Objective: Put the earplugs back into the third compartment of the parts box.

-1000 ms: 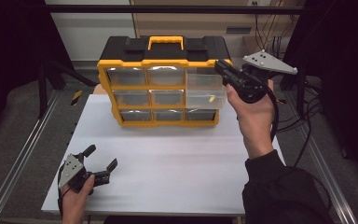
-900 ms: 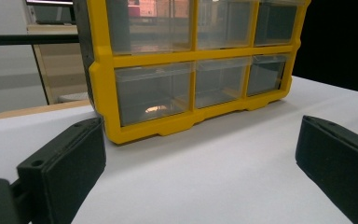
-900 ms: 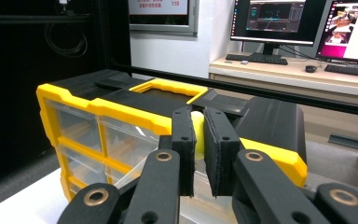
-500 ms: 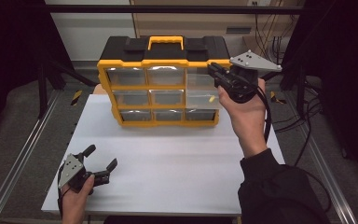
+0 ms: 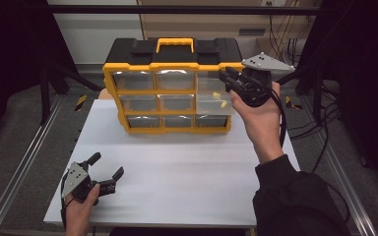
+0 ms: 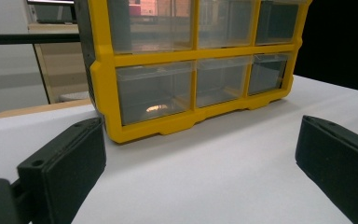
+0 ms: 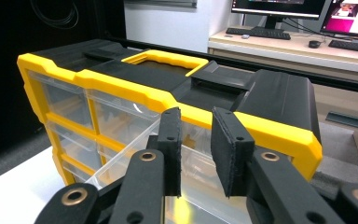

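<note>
I hold my right gripper [image 5: 229, 78] at the organizer's [image 5: 170, 93] pulled-out top right drawer [image 7: 135, 154], its jaws just parted off the front lip to free it, while my left gripper [image 5: 103, 169] rests agape on the table [image 5: 187, 167], clear.

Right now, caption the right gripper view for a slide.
Right gripper, jaws slightly apart, at a pulled-out clear drawer of the yellow organizer.

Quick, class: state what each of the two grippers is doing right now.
Left gripper: open, holding nothing, low over the table.
Right gripper: jaws just been opening, nothing between the pads, above the pulled-out drawer of the organizer.
</note>
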`<action>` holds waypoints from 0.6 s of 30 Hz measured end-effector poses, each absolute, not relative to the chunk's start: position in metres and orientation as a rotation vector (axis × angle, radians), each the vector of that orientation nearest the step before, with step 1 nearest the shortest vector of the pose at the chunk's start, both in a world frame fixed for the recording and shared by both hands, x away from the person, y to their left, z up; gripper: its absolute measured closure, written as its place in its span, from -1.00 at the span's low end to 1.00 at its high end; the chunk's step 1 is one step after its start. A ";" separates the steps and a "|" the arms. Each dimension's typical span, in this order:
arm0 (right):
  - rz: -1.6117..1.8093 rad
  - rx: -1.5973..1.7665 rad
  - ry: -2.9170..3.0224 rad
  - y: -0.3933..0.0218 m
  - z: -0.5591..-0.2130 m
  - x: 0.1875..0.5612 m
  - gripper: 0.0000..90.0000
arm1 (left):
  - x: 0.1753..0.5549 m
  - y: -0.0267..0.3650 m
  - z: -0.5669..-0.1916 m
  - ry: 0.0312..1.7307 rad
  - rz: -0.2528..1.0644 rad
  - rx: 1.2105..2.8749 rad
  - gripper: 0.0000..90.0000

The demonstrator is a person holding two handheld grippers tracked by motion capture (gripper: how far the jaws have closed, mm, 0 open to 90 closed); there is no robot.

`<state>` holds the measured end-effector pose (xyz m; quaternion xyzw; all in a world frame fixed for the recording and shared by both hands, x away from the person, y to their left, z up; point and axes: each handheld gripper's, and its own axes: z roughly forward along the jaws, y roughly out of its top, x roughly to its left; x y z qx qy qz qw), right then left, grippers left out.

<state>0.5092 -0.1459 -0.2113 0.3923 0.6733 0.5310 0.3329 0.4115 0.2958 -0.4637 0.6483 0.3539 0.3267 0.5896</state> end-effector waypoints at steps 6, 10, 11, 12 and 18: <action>1.395 1.029 1.736 -0.147 -0.210 0.508 0.41 | 0.412 0.296 -0.464 0.825 0.761 1.511 -0.97; 1.399 1.033 1.726 -0.150 -0.211 0.505 0.25 | 0.412 0.295 -0.464 0.823 0.762 1.512 -0.97; 1.404 1.030 1.721 -0.150 -0.211 0.504 0.17 | 0.412 0.296 -0.464 0.821 0.762 1.511 -0.97; 1.408 1.024 1.720 -0.151 -0.211 0.504 0.10 | 0.412 0.296 -0.464 0.824 0.761 1.510 -0.97; 1.435 1.033 1.685 -0.155 -0.212 0.501 -0.15 | 0.411 0.296 -0.464 0.824 0.763 1.513 -0.97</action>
